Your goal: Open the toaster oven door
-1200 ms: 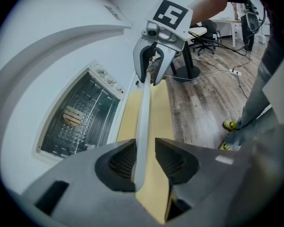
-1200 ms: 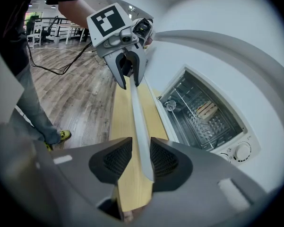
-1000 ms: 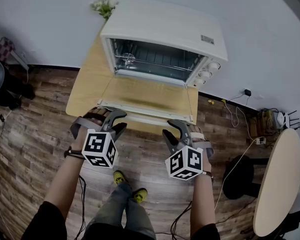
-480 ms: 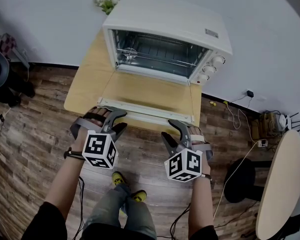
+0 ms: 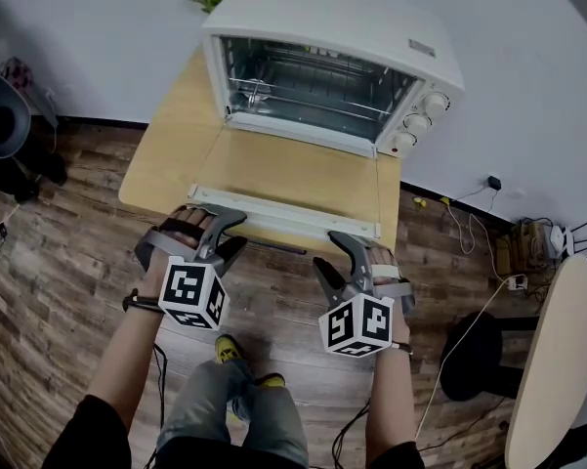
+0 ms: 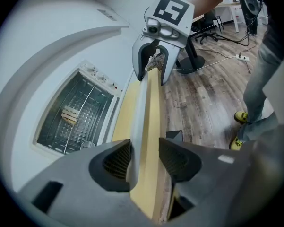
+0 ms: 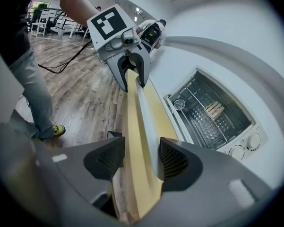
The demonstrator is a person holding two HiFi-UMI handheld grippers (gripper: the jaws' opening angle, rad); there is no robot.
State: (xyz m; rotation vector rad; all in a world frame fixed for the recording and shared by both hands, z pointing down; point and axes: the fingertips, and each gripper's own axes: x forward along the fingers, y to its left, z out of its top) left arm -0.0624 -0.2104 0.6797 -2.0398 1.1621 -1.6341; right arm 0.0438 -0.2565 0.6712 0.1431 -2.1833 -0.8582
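Toaster oven (image 5: pixel 332 37), white metal with a wire rack (image 5: pixel 313 91) inside, stands at the back of the light wooden table (image 5: pixel 161 164). Its glass door (image 5: pixel 293 179) lies folded down flat, so the opening appears done and the step in hand is judged to be the release. Left gripper (image 6: pixel 144 157), at the left end of the door's white front rail (image 5: pixel 283 218), has jaws opening with the rail between them, unclamped. Right gripper (image 7: pixel 142 157), at the right end, likewise: jaws opening astride the rail, no grip. Recommended: let all pads stand clear of the rail, then draw straight back and level, so the door is neither lifted nor tugged. Small grey label (image 5: pixel 427 49) on the oven's top is too small to read. Three white knobs (image 5: pixel 418 123) show no legible marks. Marker cubes (image 5: pixel 188 291) carry black-and-white squares only.
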